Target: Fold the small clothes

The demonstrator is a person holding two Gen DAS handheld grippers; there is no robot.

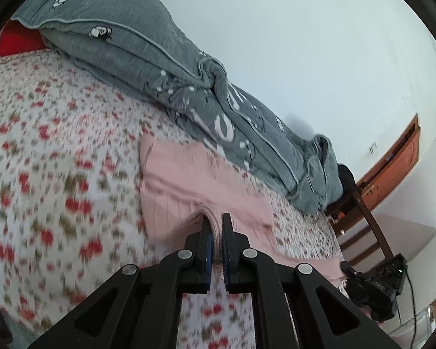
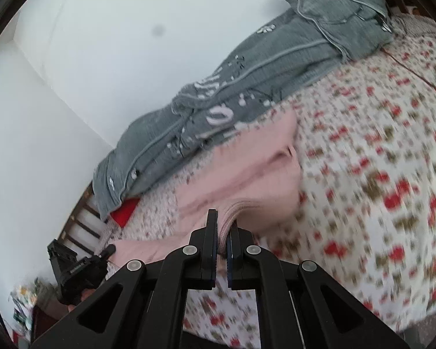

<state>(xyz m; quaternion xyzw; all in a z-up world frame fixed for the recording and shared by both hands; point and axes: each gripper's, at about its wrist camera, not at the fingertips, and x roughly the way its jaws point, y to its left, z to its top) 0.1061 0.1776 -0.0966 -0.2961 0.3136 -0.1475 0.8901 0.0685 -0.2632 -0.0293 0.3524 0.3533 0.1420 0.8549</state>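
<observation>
Left wrist view, nearest first: the left gripper (image 1: 216,226) has its jaws pressed together on a ribbed hem of the pink garment (image 1: 189,180), the knit bunched between the blue pads. The right wrist view shows the same at the other corner: the right gripper (image 2: 222,226) pinches a ribbed edge of that garment, jaws nearly touching through the cloth. In each view the other gripper shows at the frame's lower edge, beside the stretched hem.

Beyond the jaws, the rest of the pink garment lies on the floral bedsheet (image 1: 58,145), creased and partly doubled over, its far edge close to the grey quilt (image 1: 148,58) heaped along the wall side of the bed. A red item (image 1: 17,40) peeks out from under the quilt's end, and a wooden chair (image 1: 360,218) stands past the bed's foot.

Judging from the blur and the taut hem, a fold seems to be under way. The risks: the thick rib could slip out of one pinch, dropping a corner and skewing the fold; uneven travel of the two hands would lay the hem crooked; and a carry too far could land the cloth on the quilt.
</observation>
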